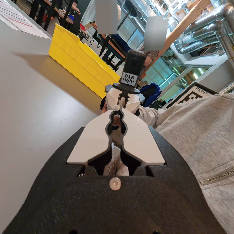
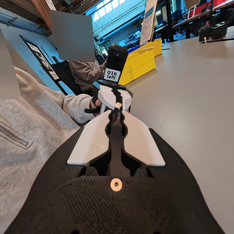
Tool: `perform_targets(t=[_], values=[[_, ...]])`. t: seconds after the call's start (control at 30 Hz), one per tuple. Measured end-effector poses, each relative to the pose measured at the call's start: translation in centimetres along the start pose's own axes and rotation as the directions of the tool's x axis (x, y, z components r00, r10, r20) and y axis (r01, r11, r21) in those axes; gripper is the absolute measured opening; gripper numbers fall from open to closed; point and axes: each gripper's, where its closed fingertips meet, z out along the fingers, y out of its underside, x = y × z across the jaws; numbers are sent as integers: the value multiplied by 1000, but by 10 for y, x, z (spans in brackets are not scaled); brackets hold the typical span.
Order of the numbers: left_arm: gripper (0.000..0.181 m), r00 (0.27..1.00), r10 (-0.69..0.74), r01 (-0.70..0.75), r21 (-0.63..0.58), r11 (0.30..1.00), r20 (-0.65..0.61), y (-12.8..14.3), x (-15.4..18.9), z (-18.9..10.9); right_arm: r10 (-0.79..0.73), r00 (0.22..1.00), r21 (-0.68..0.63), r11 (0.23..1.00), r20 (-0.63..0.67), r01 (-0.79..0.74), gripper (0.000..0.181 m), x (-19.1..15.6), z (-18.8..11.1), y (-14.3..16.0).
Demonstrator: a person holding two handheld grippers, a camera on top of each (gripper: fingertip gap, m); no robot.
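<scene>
1. Over the surface (image 2: 183, 101), I have both tongs tip to tip, facing each other.
2. Left tongs (image 1: 116, 111): nearly closed, tips meeting a small metal nut (image 1: 118, 107); whether they grip it, I cannot tell.
3. Right tongs (image 2: 117, 112): nearly closed, the nut (image 2: 118, 106) at their tips, bridging to the left tongs (image 2: 117, 100); grip unclear.
4. Right tongs (image 1: 122, 101) show opposite, a hand (image 1: 104, 107) behind them.
5. Yellow bin (image 1: 81, 63) on the surface (image 1: 31, 107), well apart, beyond the tongs.
6. Grey sleeve (image 1: 183, 120) beside the tongs.
</scene>
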Motion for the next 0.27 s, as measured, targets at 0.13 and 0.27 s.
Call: perform_targets(t=[0.13, 0.27], values=[[8, 992, -124, 124, 23, 992, -2, -3, -7, -3, -168, 980, -34, 986, -105, 165, 24, 8, -2, 0], [8, 974, -227, 227, 10, 974, -13, 2, -11, -2, -418, 889, -121, 908, -186, 401, 29, 10, -2, 1]])
